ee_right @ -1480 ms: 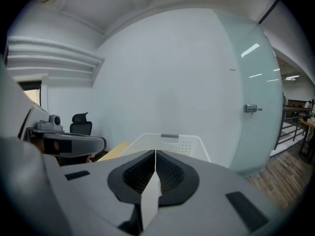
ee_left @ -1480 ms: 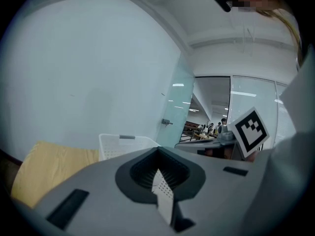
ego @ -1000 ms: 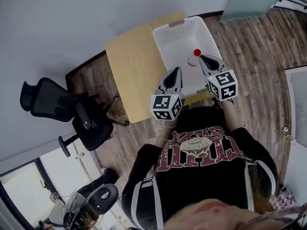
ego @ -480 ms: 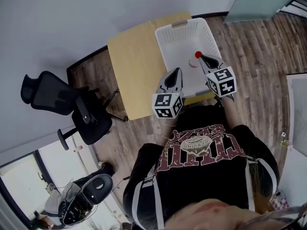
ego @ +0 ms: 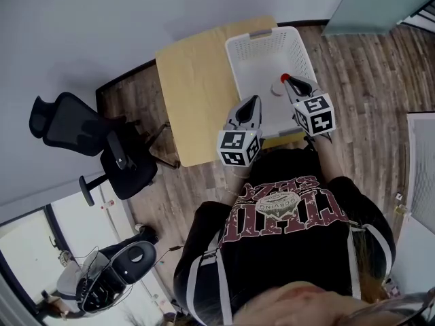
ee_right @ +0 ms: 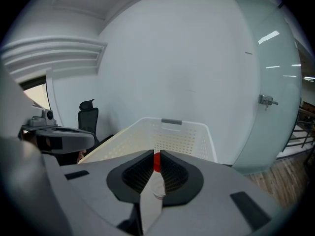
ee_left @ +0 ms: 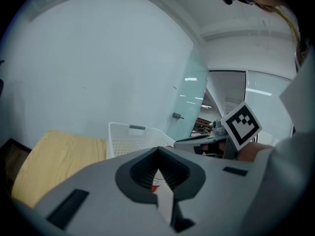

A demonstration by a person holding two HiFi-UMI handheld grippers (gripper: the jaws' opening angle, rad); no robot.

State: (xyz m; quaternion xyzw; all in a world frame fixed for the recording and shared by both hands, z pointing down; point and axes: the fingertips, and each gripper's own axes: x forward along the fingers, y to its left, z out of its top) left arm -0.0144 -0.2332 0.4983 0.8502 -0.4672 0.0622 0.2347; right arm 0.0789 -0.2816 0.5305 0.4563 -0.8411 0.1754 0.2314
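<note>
Left claw (ego: 253,101): closed, empty, held by near left corner of white perforated basket (ego: 239,54). Right claw (ego: 288,80): parted by a narrow slit, gripping nothing, over basket's near right side. Red-capped bottle (ego: 279,85): inside basket, just beyond right claw's tips, cap visible through slit. Basket on right half of wooden table (ego: 190,94). Black office chair (ego: 81,138): left of table.

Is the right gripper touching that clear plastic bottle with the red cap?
Apart. The right gripper view shows the clear red-capped bottle small, down inside the white plastic basket, well beyond the right gripper and its tips.
</note>
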